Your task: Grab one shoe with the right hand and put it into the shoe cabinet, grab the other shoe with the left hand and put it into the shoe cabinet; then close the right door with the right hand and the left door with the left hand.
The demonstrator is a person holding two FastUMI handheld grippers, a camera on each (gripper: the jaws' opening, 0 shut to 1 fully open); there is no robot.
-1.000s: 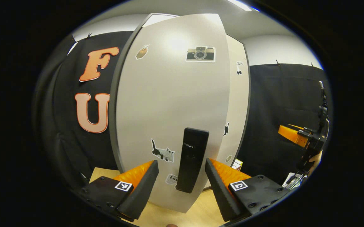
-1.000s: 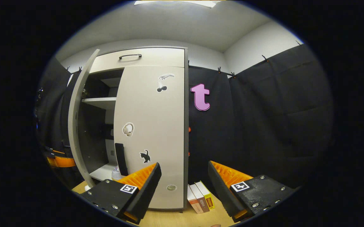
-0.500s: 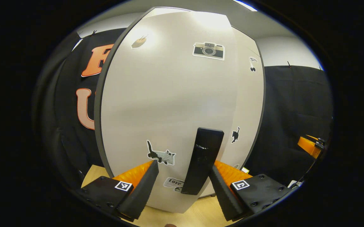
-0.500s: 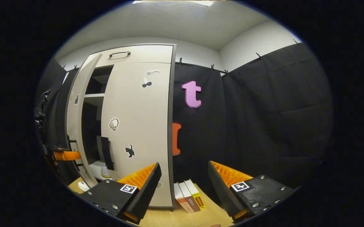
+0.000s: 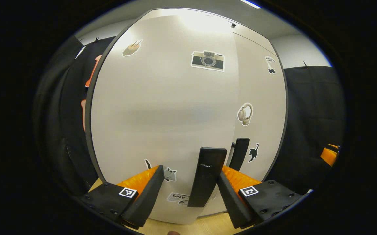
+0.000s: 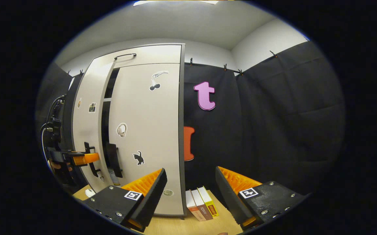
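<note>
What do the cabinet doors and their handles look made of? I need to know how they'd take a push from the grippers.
The left door looks like a smooth laminated or painted board, pale with a soft satin sheen and a dark edge band. The right door looks the same. The left door's handle looks like matte black plastic or coated metal; a pale scuff shows, but I can't tell which.

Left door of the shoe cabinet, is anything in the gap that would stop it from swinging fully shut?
Nothing visible does. In the right gripper view the left door stands slightly ajar beside the closed right door, and the dark gap between them looks free, though its lower part is hidden behind the door handles.
</note>
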